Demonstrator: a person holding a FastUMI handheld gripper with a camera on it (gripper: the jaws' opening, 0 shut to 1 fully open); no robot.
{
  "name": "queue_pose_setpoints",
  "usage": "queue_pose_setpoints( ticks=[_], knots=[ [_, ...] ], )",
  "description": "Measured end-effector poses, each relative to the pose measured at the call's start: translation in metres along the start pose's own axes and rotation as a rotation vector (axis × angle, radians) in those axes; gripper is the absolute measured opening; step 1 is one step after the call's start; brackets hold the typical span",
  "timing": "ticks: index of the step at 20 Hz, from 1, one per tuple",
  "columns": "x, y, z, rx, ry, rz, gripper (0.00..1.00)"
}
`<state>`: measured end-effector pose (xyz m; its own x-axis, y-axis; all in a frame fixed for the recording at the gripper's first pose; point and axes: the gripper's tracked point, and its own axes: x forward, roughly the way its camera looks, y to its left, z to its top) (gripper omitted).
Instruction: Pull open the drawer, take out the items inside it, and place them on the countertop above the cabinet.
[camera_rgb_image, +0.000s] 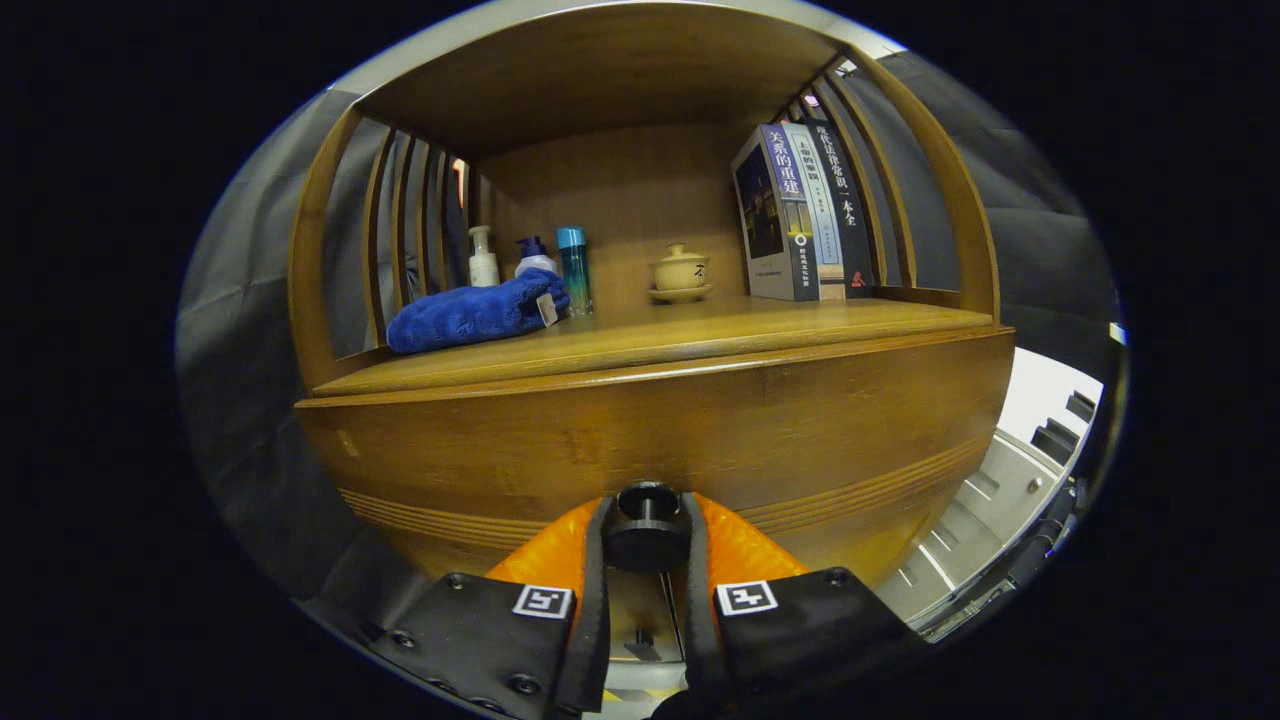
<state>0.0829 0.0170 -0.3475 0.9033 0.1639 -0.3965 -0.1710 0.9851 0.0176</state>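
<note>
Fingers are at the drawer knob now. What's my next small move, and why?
Probably pull straight back. The gripper has both fingers closed against the sides of the round knob, and the drawer front looks flush with the cabinet, so nothing inside can be reached yet. Keep the pull level so the knob doesn't slip out.

Tongs (646, 535) closed on black drawer knob (645, 528), wooden cabinet (640, 430) front.

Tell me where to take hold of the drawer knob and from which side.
Grip the round black knob on the wooden drawer front across its sides, coming straight at the front. It juts out on a narrower neck, and the gripper fingers already sit on either side of it, apparently pressing.
</note>
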Motion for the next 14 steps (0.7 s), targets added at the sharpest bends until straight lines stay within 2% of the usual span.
queue_pose_setpoints(
  ticks=[11,14],
  knots=[
    [-0.097,-0.004,-0.021,-0.008,0.018,-0.038,0.39],
    [-0.119,-0.006,-0.029,0.024,0.034,-0.054,0.39]
  ],
)
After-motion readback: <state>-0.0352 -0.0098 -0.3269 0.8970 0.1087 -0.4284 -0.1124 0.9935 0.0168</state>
